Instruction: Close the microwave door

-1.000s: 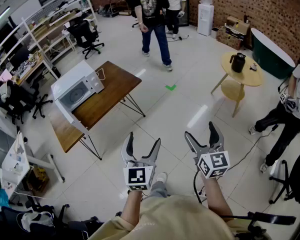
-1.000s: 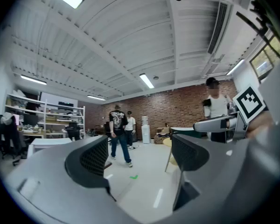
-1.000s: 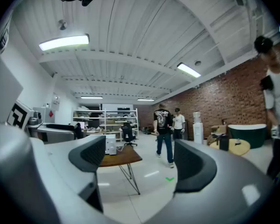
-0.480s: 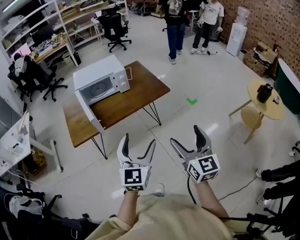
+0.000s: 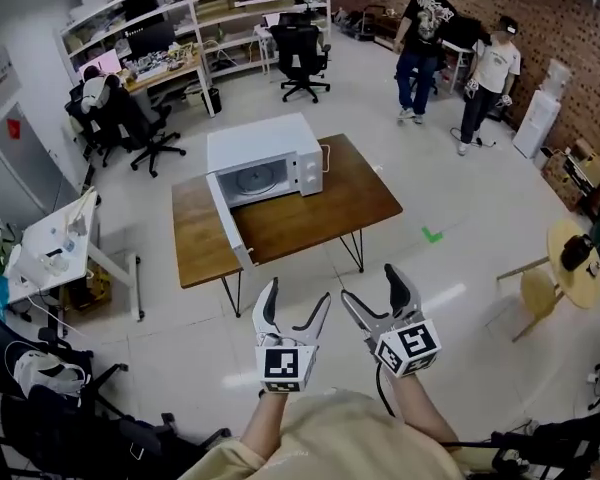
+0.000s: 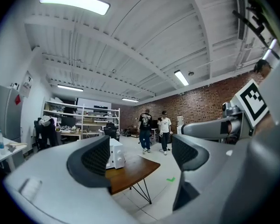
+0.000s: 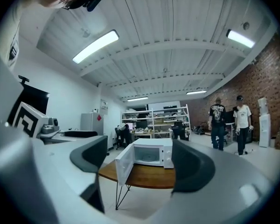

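- My left gripper (image 5: pixel 297 294) is half spread and empty; my right gripper (image 5: pixel 372 286), empty too, has just been narrowing but is not shut.
- Well ahead on a wooden table (image 5: pixel 320 218), the door (image 5: pixel 230 226) of the white microwave (image 5: pixel 265 148) hangs wide open.
- The door should swing light and stiff on its hinge, so I'd push flat on its free edge rather than pinch it.

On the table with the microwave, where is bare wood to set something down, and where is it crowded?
Bare: the wide patch of table between the front of the microwave, its open door and the near edge; also a strip left of the door in the head view. Crowded: the far side, mostly taken by the microwave.
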### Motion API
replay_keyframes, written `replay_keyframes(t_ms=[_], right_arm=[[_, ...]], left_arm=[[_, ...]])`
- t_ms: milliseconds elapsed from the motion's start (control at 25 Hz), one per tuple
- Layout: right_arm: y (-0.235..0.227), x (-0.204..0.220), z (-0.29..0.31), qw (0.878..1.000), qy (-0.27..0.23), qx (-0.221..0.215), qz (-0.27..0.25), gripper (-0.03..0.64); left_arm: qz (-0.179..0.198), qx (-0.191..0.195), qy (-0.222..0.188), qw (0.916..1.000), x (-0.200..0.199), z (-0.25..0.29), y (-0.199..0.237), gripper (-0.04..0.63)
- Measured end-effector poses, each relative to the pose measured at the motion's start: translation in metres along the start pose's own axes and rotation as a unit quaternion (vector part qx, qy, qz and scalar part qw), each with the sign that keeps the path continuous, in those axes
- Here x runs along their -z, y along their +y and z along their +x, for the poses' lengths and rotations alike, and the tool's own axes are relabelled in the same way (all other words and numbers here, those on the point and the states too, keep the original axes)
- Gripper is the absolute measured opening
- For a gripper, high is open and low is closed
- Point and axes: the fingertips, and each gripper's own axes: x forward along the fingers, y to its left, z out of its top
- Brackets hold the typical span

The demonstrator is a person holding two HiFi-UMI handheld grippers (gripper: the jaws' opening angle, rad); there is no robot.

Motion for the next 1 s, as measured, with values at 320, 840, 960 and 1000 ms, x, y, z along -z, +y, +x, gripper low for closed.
replay_keyframes(t_ms=[320, 840, 960, 1000], right_arm=[[-0.040, 0.019, 0.031, 0.998, 0.014, -0.050, 0.028, 0.396], [-0.193, 0.003, 0.023, 0.997, 0.001, -0.073, 0.005, 0.394], [-0.213, 0.005, 0.014, 0.996, 0.007, -0.089, 0.018, 0.394], [-0.218, 0.004, 0.011, 0.995, 0.007, -0.092, 0.022, 0.394]], left_arm=[[-0.002, -0.041, 0.034, 0.9986, 0.040, 0.032, 0.010, 0.416], [0.002, -0.114, 0.039, 0.9927, 0.049, 0.139, -0.040, 0.417], [0.004, -0.121, 0.035, 0.9920, 0.047, 0.153, -0.063, 0.416], [0.008, -0.121, 0.032, 0.9921, 0.047, 0.157, -0.071, 0.416]])
